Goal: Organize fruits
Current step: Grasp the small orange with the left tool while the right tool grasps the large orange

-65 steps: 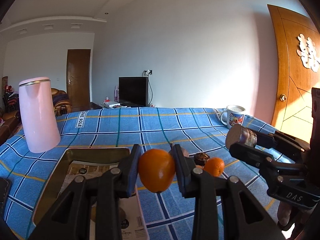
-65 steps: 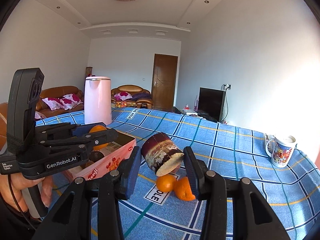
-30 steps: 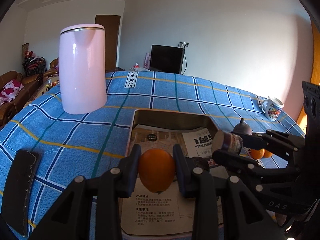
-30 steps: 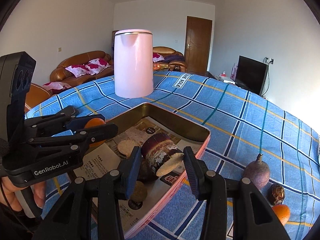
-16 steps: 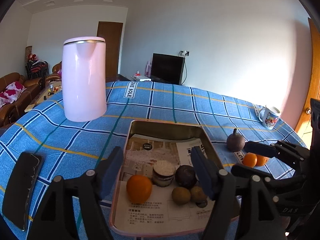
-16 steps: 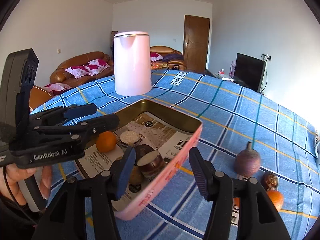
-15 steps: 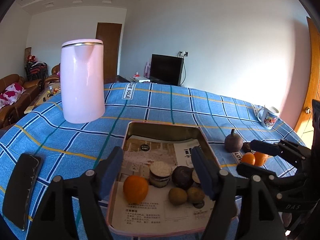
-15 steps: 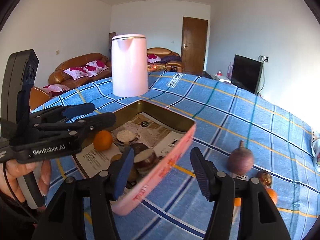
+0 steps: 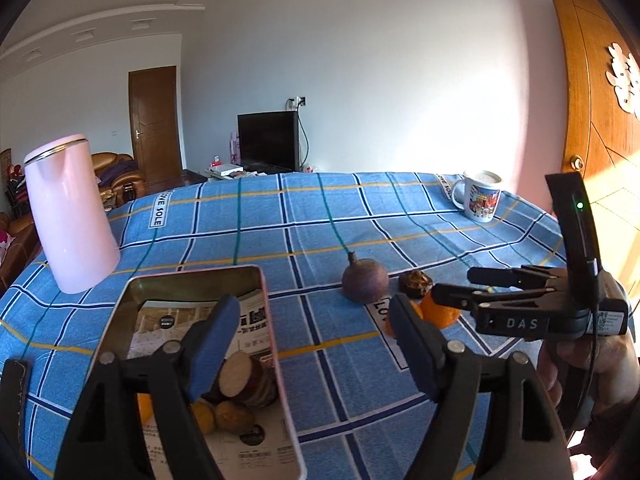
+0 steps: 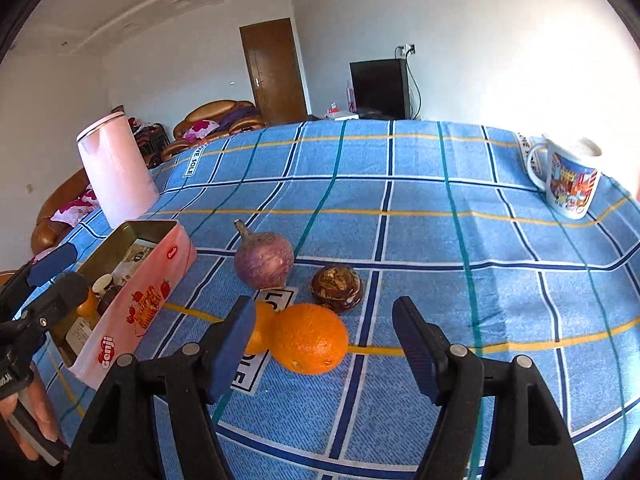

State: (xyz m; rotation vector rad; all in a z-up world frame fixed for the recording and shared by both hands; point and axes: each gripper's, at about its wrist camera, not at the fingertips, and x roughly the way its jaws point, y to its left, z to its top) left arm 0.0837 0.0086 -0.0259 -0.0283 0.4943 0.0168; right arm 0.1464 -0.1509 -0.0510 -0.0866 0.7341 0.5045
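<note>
I reckon I am a good way through, though not finished. My pink tin point(image 10: 132, 312) sits at the near left of the desk point(image 10: 440, 184) and already holds several pieces: through the left wrist view I can see a cut piece with a pale face point(image 9: 236, 376), a couple of small brown fruits point(image 9: 232, 414) and a sliver of orange point(image 9: 145, 407) behind my tool's arm, all lying on the printed paper lining. What is left lies out on the blue checked cloth to the right of the tin: a big orange point(image 10: 310, 338) with a smaller orange point(image 10: 260, 332) touching its left side, a dark glossy brown fruit point(image 10: 337, 283) just beyond them, and a purple round fruit with a stalk point(image 10: 263, 259) a little further off to the left. So four pieces to go, by my count (anything hidden behind my own tools I cannot vouch for). My right tool point(image 10: 322, 346) is spread wide and empty, low over the cloth with the big orange lying between its two fingers, which looks to me like the next pick. My left tool point(image 9: 316, 344) is likewise apart and holds nothing, poised over the tin's right edge. The pink kettle point(image 10: 116, 176) at the far left and the mug point(image 10: 568, 180) at the far right are no part of the sorting.
</note>
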